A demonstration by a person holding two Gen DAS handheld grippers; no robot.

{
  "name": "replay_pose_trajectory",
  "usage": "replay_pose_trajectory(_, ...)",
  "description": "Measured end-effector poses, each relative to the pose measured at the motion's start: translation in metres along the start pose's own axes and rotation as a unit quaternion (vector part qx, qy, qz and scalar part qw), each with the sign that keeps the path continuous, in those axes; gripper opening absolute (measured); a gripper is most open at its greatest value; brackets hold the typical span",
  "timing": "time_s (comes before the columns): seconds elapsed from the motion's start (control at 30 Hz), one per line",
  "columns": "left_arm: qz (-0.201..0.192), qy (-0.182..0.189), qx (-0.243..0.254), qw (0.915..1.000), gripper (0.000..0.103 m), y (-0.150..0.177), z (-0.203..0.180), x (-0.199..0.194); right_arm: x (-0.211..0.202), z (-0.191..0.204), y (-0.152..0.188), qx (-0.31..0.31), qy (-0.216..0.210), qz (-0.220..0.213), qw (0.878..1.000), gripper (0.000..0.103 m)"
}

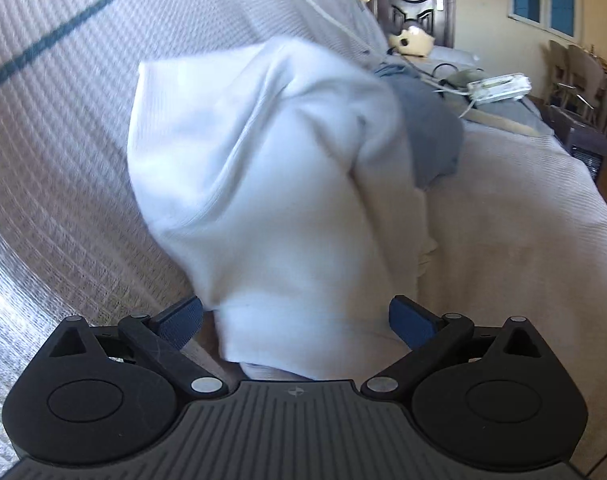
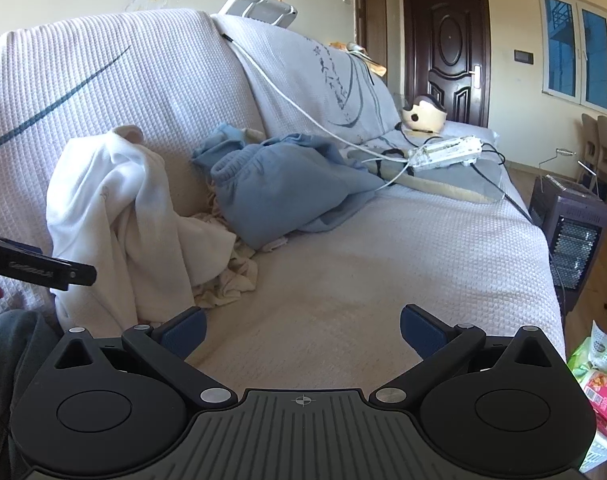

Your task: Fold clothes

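Both tools spread wide over a cloth-covered sofa, nothing gripped

Left tool [image 1: 295,320] wide open, its blue pads on either side of a bunched white knit garment [image 1: 263,168] without pinching it; whether the pads touch the cloth, hard to tell. Right tool [image 2: 301,330] equally wide open, empty, above the bare cream waffle-weave sofa cover [image 2: 383,260]. White garment heaped against the sofa backrest at the left of the right wrist view, draped over a crumpled cream cloth [image 2: 227,280]. Just beside it, a rumpled pale blue sweatshirt [image 2: 279,184] on the seat. Farther along, a white power strip [image 2: 443,154] with cables, a round cream gadget [image 2: 423,114], and a dark grille-fronted heater [image 2: 571,232] past the sofa's end
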State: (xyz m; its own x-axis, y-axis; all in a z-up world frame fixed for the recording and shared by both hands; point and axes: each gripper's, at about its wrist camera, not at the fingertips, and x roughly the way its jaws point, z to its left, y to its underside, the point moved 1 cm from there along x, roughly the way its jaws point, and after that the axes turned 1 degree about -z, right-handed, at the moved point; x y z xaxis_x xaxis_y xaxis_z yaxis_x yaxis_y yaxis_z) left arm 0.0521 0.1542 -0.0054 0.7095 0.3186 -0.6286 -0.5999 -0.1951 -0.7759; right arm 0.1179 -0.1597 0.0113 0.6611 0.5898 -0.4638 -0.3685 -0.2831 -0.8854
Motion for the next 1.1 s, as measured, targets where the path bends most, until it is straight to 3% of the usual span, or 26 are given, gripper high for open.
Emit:
replay_pose_trajectory(0.1, 0.005, 0.016, -0.016, 0.9997, 0.098, 0.000, 0.007, 0.007, 0.004, 0.000, 0.000, 0.002, -0.002, 0.006, 1.000, 0.103)
replay_pose_trajectory(0.17, 0.006, 0.028, -0.023, 0.9993, 0.088, -0.001, 0.010, 0.011, 0.007, 0.001, 0.000, 0.001, -0.003, 0.012, 1.000, 0.103)
replay_pose_trajectory(0.27, 0.008, 0.044, -0.038, 0.9983, 0.046, 0.000, 0.014, 0.011, 0.010, 0.002, 0.001, -0.002, -0.001, 0.018, 1.000, 0.103)
replay_pose_trajectory(0.37, 0.000, 0.073, -0.045, 0.9963, 0.029, 0.001, 0.015, -0.002, 0.010, 0.004, 0.001, -0.003, 0.001, 0.018, 1.000, 0.103)
replay_pose_trajectory(0.43, -0.005, 0.092, -0.050, 0.9945, 0.024, 0.001, 0.015, -0.010, 0.010, 0.004, 0.000, -0.002, 0.005, 0.017, 1.000, 0.103)
replay_pose_trajectory(0.53, -0.016, 0.153, -0.055, 0.9866, 0.020, -0.001, 0.010, -0.032, 0.009, 0.003, 0.000, 0.001, 0.010, 0.013, 1.000, 0.103)
replay_pose_trajectory(0.63, -0.028, 0.196, -0.025, 0.9800, 0.020, -0.001, -0.010, -0.054, 0.005, 0.000, -0.002, 0.006, 0.015, 0.006, 1.000, 0.103)
replay_pose_trajectory(0.77, -0.023, 0.281, -0.024, 0.9593, 0.019, -0.003, -0.034, -0.072, -0.010, -0.014, -0.009, 0.039, 0.032, -0.021, 0.999, 0.103)
replay_pose_trajectory(0.87, -0.036, 0.308, 0.014, 0.9505, 0.019, -0.008, -0.066, -0.088, -0.030, -0.030, -0.018, 0.067, 0.048, -0.054, 0.995, 0.103)
replay_pose_trajectory(1.0, -0.047, 0.382, 0.043, 0.9219, 0.019, -0.034, -0.110, -0.107, -0.058, -0.047, -0.035, 0.083, 0.070, -0.088, 0.990, 0.103)
replay_pose_trajectory(1.1, -0.063, 0.418, 0.072, 0.9033, 0.020, -0.066, -0.141, -0.114, -0.080, -0.057, -0.050, 0.070, 0.064, -0.096, 0.991, 0.103)
